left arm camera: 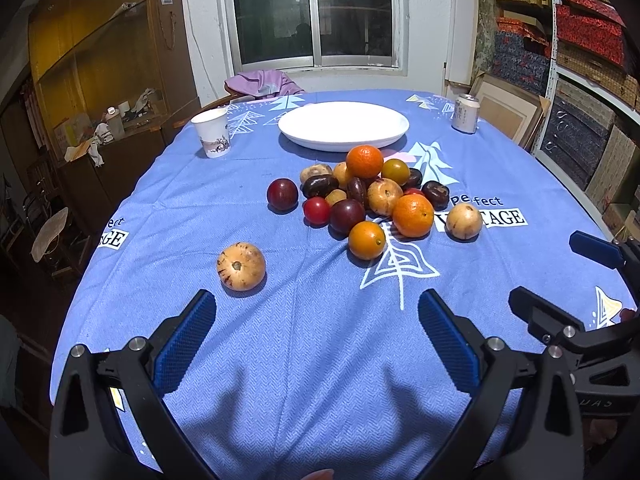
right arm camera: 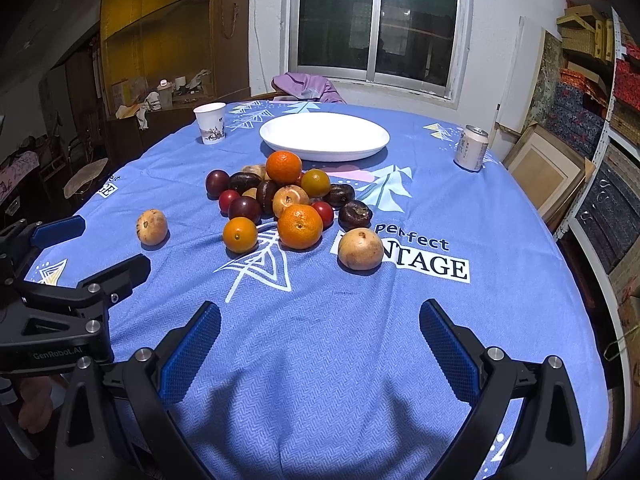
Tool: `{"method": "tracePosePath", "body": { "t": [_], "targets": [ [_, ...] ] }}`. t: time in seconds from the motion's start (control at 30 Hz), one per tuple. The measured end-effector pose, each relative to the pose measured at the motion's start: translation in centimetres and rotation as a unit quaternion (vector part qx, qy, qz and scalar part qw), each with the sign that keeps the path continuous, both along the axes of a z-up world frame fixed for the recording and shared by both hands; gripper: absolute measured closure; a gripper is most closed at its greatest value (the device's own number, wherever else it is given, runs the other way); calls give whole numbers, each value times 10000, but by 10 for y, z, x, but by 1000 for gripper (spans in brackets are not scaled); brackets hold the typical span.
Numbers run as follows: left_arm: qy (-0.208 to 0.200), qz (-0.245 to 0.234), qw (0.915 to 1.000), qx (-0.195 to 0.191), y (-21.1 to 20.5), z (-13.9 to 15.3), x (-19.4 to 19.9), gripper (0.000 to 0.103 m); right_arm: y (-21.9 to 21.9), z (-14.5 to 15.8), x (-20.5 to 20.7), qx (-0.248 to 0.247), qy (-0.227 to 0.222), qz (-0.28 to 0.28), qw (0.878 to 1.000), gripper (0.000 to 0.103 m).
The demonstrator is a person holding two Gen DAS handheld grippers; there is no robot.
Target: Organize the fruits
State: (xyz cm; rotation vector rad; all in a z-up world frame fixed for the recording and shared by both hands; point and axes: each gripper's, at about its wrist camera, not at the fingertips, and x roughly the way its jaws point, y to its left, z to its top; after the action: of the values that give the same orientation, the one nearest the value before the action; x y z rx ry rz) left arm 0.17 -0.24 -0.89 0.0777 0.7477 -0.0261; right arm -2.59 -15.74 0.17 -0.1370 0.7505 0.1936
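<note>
Left wrist: my left tool (left arm camera: pixel 316 312) gapes wide, empty, over the surface (left arm camera: pixel 280 360); fruit pile (left arm camera: pixel 372 196) of oranges, dark plums, tan fruits mid-cloth before white plate (left arm camera: pixel 344 124) | Right wrist: right tool (right arm camera: pixel 320 322) equally spread, empty; one tan fruit (right arm camera: pixel 152 227) lies apart.

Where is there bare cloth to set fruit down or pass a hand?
Bare: the near tablecloth before both open grippers, and the white plate. Also between paper cup and fruit pile. Crowded: the pile itself.
</note>
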Motion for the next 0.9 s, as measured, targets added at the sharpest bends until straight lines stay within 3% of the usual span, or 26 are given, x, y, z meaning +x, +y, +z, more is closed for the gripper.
{"method": "tracePosePath", "body": {
  "t": [0.9],
  "targets": [
    [76, 34, 10000, -46, 4, -3, 3, 4, 2, -3, 2, 13, 49, 7, 10000, 3]
  ]
}}
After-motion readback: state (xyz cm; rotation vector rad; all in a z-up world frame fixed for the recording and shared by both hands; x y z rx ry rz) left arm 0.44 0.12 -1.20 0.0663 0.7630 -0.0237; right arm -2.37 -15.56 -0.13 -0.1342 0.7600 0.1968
